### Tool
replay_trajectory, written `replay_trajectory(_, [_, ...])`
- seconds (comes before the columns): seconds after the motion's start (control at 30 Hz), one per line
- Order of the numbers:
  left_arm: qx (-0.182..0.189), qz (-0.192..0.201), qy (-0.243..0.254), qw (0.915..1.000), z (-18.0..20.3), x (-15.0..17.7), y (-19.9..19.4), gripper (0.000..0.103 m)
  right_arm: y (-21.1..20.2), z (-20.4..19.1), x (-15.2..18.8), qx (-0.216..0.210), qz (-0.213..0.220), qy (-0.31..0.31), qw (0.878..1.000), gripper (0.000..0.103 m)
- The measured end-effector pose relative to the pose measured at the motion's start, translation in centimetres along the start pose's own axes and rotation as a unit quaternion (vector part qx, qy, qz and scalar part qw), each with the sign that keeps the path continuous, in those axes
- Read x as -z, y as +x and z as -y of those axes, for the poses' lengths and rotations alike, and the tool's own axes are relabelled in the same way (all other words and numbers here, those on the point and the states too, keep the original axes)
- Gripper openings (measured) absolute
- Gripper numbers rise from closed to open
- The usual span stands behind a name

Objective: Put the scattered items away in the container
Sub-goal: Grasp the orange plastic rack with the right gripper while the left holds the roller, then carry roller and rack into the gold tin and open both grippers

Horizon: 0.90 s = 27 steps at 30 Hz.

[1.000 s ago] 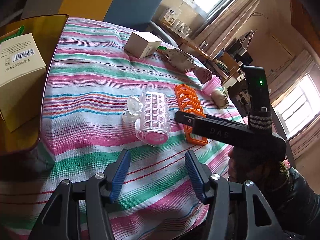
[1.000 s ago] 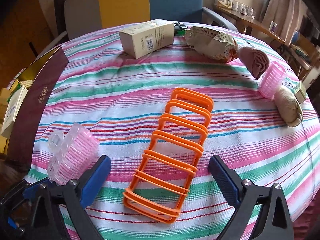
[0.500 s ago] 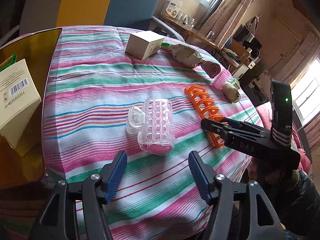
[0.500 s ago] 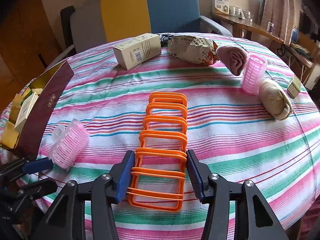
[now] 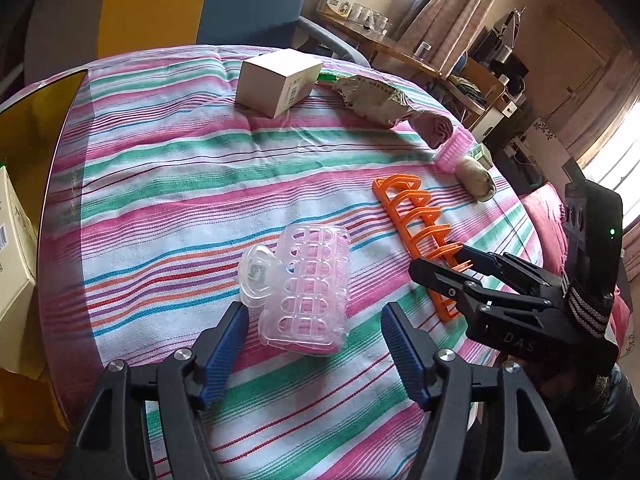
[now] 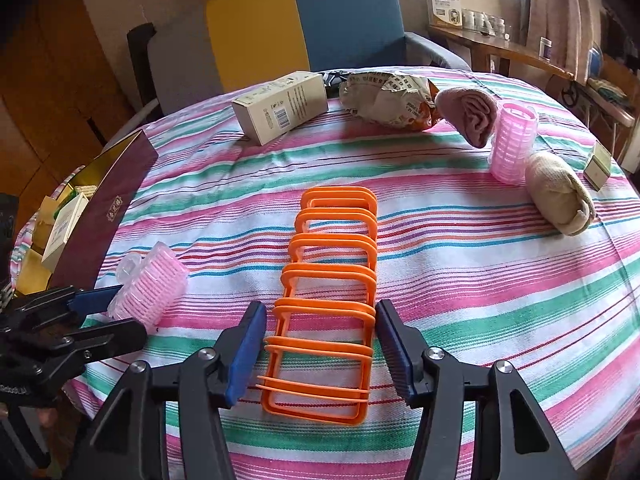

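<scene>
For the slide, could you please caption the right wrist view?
Right gripper fingers straddle the orange rack on striped cloth.

Left wrist cam sits low at the near-left edge of the bench (image 5: 168, 168), angled down and forward over its own fingers (image 5: 224, 344), close on the clear-and-pink roller (image 5: 308, 292); the container (image 5: 32, 128) is cut off at frame left. Right wrist cam looks the same way from further right, close over the orange rack (image 6: 332, 292). Both views share the striped cloth, rack, roller, white carton (image 6: 280, 106) and far chair (image 6: 304, 20), and each sees the other gripper at its edge.
</scene>
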State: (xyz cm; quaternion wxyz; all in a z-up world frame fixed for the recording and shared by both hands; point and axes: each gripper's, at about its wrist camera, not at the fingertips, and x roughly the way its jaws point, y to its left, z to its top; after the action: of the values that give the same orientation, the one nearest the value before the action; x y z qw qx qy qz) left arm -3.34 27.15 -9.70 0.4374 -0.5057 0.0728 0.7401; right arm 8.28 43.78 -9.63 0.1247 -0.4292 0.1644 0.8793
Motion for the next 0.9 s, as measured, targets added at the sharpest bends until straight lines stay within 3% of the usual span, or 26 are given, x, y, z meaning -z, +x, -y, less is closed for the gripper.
replay_trajectory(0.13, [-0.021, 0.006, 0.0, 0.9998, 0.0, -0.1, 0.2, 0.057, 0.3, -0.5, -0.2, 0.005, 0.002, -0.009, 1.0, 0.068])
replay_trajectory(0.17, [-0.023, 0.006, 0.001, 0.9997, 0.1, -0.1, 0.2, 0.047, 0.4, -0.7, -0.2, 0.01, 0.003, -0.015, 1.0, 0.068])
replay_trajectory(0.27, [-0.018, 0.01, 0.004, 0.9998, 0.2, 0.2, -0.1, 0.041, 0.5, -1.3, -0.1, 0.037, 0.008, -0.036, 0.999, 0.063])
replay_trajectory(0.33, [-0.013, 0.015, 0.002, 0.9998, 0.3, 0.5, -0.3, 0.041, 0.5, -1.0, -0.1, 0.042, 0.011, -0.037, 0.998, 0.053])
replay_trajectory(0.4, [-0.008, 0.022, 0.0, 0.9997, 0.4, 0.9, -0.7, 0.041, 0.3, -0.6, -0.2, 0.037, 0.011, -0.03, 0.999, 0.051])
replay_trajectory(0.7, [-0.005, 0.08, -0.014, 0.9967, -0.3, 1.7, -5.1, 0.041, -0.6, -1.4, -0.2, -0.006, 0.005, -0.007, 1.0, 0.05])
replay_trajectory(0.9, [-0.03, 0.134, -0.065, 0.9884, -3.8, 2.3, -9.9, 0.041, -1.8, -5.3, -1.8, -0.038, 0.02, -0.042, 0.998, 0.05])
